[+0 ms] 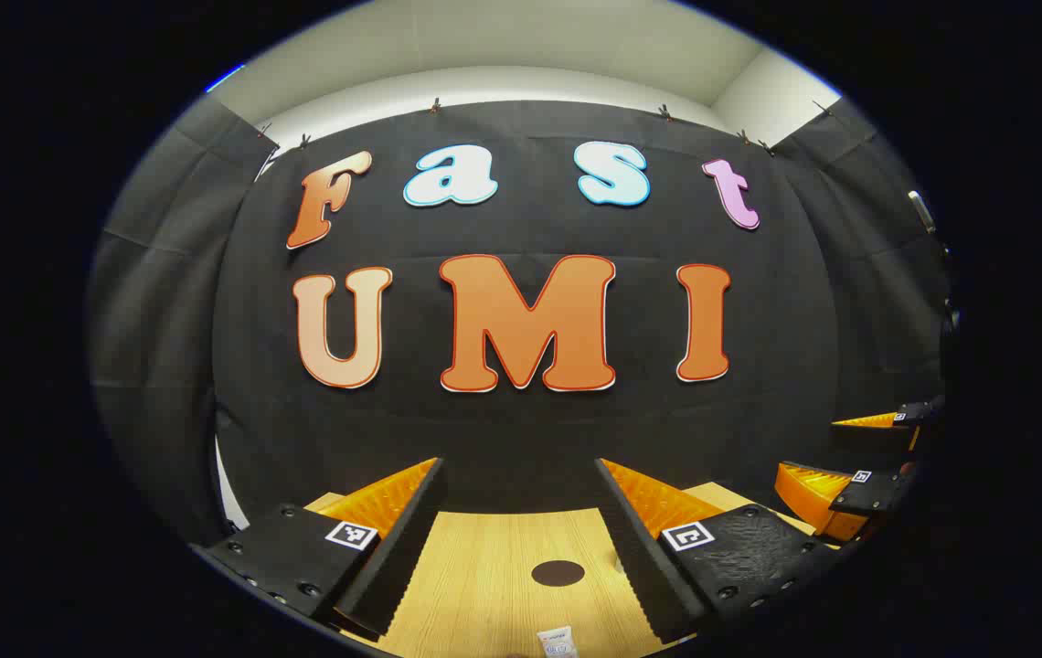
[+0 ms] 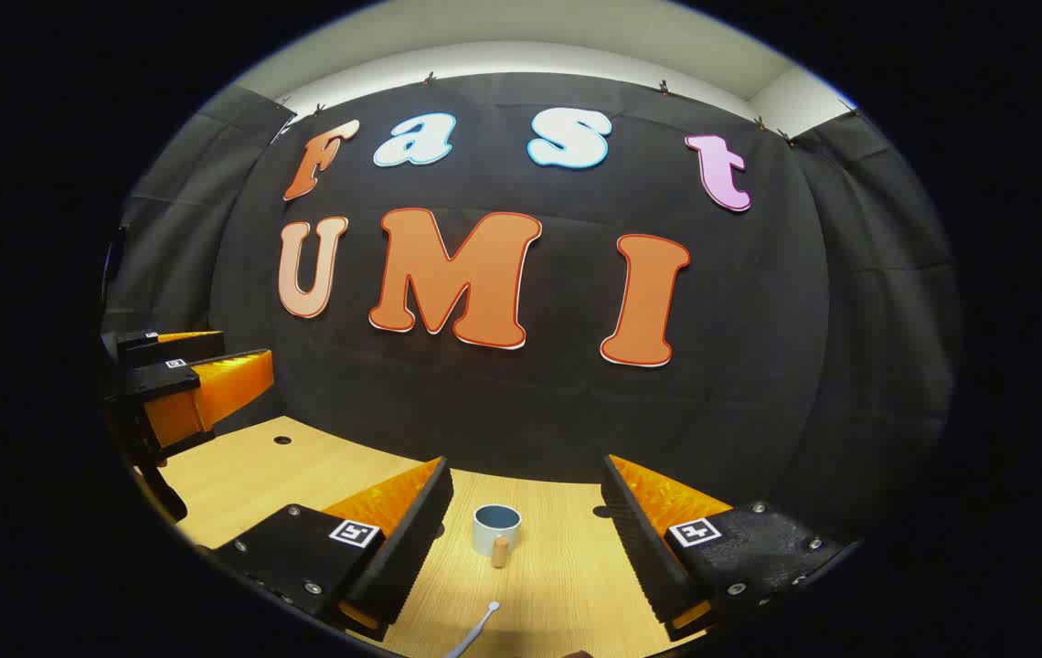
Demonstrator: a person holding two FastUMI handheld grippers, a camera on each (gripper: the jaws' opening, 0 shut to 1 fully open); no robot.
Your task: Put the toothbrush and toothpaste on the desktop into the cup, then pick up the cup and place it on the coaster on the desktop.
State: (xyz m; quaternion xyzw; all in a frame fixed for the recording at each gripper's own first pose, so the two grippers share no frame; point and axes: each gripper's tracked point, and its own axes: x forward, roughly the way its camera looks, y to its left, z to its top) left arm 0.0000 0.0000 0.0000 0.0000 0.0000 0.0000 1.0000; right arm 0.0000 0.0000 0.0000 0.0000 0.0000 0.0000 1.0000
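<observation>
In the left gripper view my left gripper (image 1: 519, 464) is open and holds nothing. Between its fingers, lower down, a dark round coaster (image 1: 558, 573) lies on the wooden desktop (image 1: 484, 585). The white end of the toothpaste tube (image 1: 558, 642) shows at the bottom edge. In the right gripper view my right gripper (image 2: 526, 461) also stands open above the table. A pale blue cup (image 2: 495, 526) with a wooden handle sits upright between its fingers, farther ahead. The white toothbrush (image 2: 477, 629) lies nearer, at the bottom edge.
The right gripper (image 1: 809, 448) hovers at the far right of the left gripper view. The left gripper (image 2: 242, 350) hovers at the far left of the right gripper view. Small dark holes (image 2: 281, 440) dot the desktop (image 2: 302, 475). Black cloth closes the back.
</observation>
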